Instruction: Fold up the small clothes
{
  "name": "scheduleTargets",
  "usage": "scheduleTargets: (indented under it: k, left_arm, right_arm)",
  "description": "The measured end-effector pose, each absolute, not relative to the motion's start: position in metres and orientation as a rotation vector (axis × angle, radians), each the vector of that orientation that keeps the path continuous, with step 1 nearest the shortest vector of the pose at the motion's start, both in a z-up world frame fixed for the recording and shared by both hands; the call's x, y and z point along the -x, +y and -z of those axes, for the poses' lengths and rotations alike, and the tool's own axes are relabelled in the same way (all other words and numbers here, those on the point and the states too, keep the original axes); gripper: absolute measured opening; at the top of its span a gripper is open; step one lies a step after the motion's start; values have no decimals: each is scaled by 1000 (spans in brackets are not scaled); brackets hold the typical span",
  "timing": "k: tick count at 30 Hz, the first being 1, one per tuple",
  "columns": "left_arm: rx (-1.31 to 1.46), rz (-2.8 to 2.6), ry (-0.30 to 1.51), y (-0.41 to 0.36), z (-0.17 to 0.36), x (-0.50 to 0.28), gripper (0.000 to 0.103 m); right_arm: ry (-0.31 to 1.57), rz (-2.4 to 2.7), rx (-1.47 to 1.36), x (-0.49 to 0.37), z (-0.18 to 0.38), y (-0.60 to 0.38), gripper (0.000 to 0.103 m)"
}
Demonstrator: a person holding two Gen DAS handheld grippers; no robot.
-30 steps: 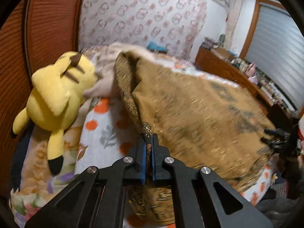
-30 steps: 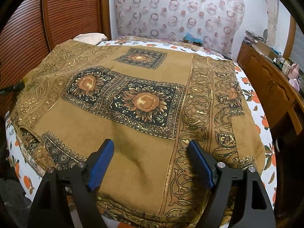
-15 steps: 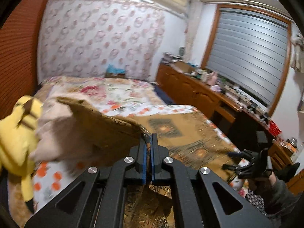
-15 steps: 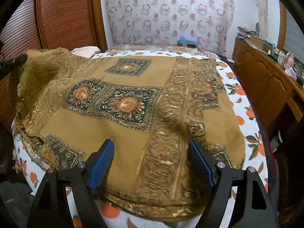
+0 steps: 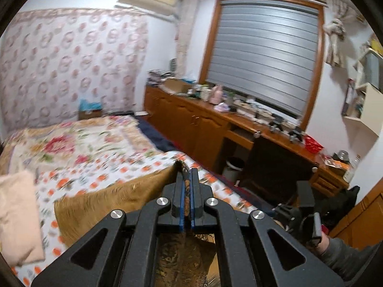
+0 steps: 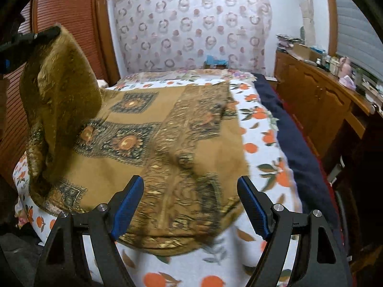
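A brown cloth [image 6: 148,141] with gold and dark floral squares lies spread on the bed. My left gripper [image 5: 187,174] is shut on one corner of this cloth [image 5: 112,198], and the fabric hangs down under its fingers. In the right wrist view the left gripper [image 6: 45,33] holds that corner raised at the upper left, so the cloth's left side stands up in a tall fold. My right gripper [image 6: 191,186] is open above the cloth's near edge, with nothing between its blue pads [image 6: 128,201].
The bed [image 6: 261,143] has a white sheet with orange fruit print and a dark blue blanket [image 6: 287,129] along its right side. A pink pillow [image 5: 16,215] lies at the left. A cluttered wooden cabinet [image 5: 215,122] runs under the shuttered window. A wooden wardrobe [image 6: 69,24] stands left.
My left gripper has lifted and swung right with the cloth corner, raising a tall fold; the yellow plush toy left its view. My right gripper has shifted right toward the cloth's near right corner.
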State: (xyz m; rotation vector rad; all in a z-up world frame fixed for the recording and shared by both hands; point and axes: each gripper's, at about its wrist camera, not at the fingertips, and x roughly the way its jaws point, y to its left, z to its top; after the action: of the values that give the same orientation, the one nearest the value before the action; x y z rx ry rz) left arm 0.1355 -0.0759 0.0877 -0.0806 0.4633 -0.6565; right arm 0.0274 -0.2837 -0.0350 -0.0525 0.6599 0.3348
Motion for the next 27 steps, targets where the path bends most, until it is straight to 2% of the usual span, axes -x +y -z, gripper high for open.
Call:
scheduleTargets:
  k: [6, 10, 12, 14, 15, 16, 18, 20, 21, 27]
  left_arm:
    - [18, 727, 453, -118, -100, -132, 4]
    - [-41, 708, 551, -133, -77, -142, 4]
    - [-60, 704, 610, -137, -62, -148, 10]
    - [-50, 693, 630, -137, -53, -149, 30]
    - [-43, 689, 632, -131, -51, -148, 35]
    - [-35, 692, 633, -129, -49, -147, 44]
    - [-22, 692, 636, -121, -47, -143, 53]
    - [-16, 660, 621, -108, -43, -137, 78]
    - [-17, 642, 612, -103, -41, -134, 81]
    - [-26, 540, 598, -72, -25, -121, 81]
  right_arm:
    - [648, -307, 25, -22, 30, -302, 82]
    - [645, -303, 12, -20, 29, -309, 82]
    - [647, -302, 13, -21, 29, -312, 82]
    - [647, -302, 14, -22, 29, -313, 82]
    - [647, -301, 14, -22, 28, -313, 82]
    - [645, -304, 13, -23, 28, -313, 82]
    - [643, -309, 14, -26, 28, -312, 82]
    - [641, -312, 18, -27, 27, -311, 82]
    - [639, -314, 21, -29, 26, -309, 82]
    - [627, -328, 46, -37, 21, -301, 82]
